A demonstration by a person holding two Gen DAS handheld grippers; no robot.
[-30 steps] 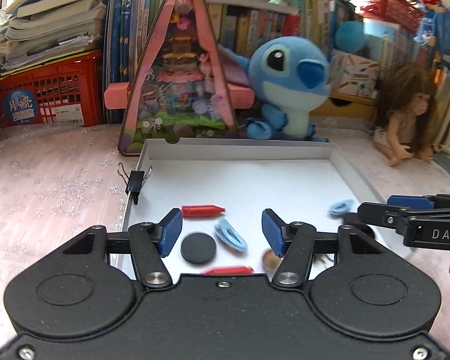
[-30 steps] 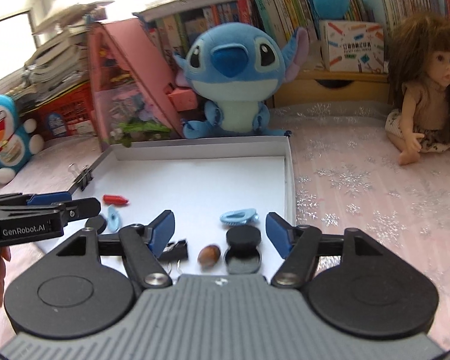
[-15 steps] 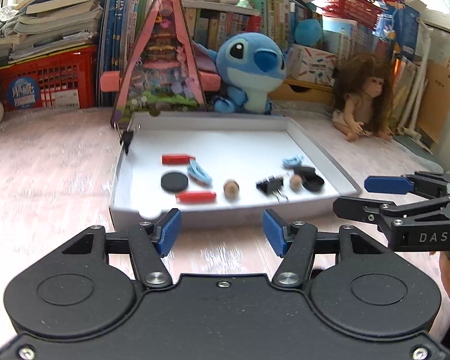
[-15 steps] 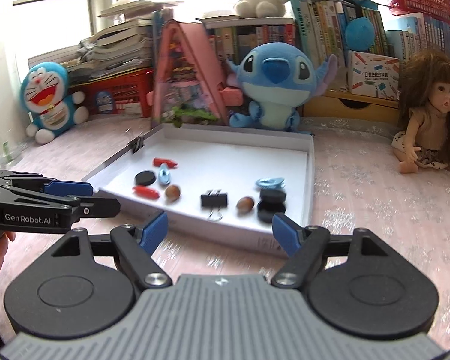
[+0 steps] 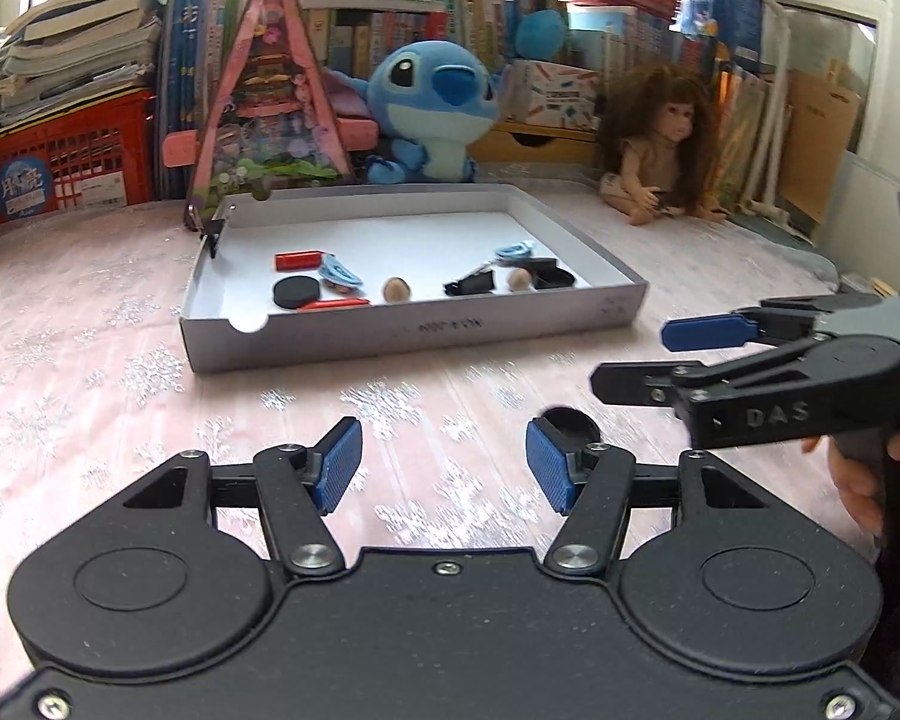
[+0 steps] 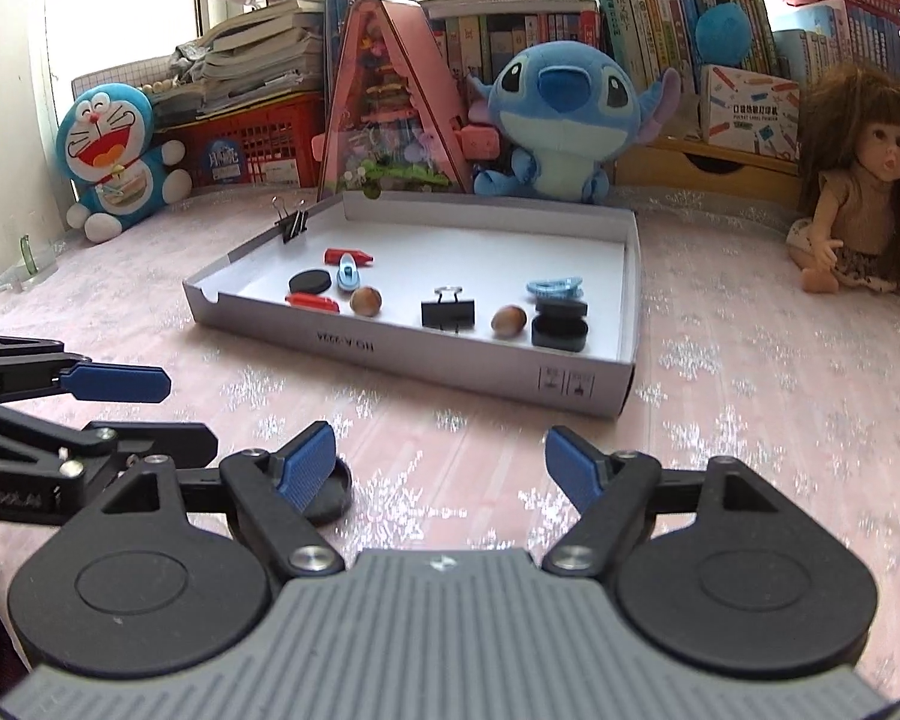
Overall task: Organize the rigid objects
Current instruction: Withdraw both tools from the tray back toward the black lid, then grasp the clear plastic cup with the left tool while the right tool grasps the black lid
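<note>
Pulled back from the white tray [image 6: 414,354], both hand-held grippers, left [image 5: 444,465] and right [image 6: 441,459], spread and empty. Black disc [image 6: 333,495] beside them on the tabletop [image 6: 750,420]. Could skid away if pinched off-centre.

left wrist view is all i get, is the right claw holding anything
Observer: No. The right wrist view shows the right claw open, with nothing between its pads.
Operator: whats the dark round thing low in my view
Observer: A black disc lying flat on the tablecloth, outside the tray. It lies by the right claw's left pad, which partly hides it, not between the pads.
Operator: anything left of the red crate
Observer: Yes, a Doraemon plush sits just left of the red crate.
</note>
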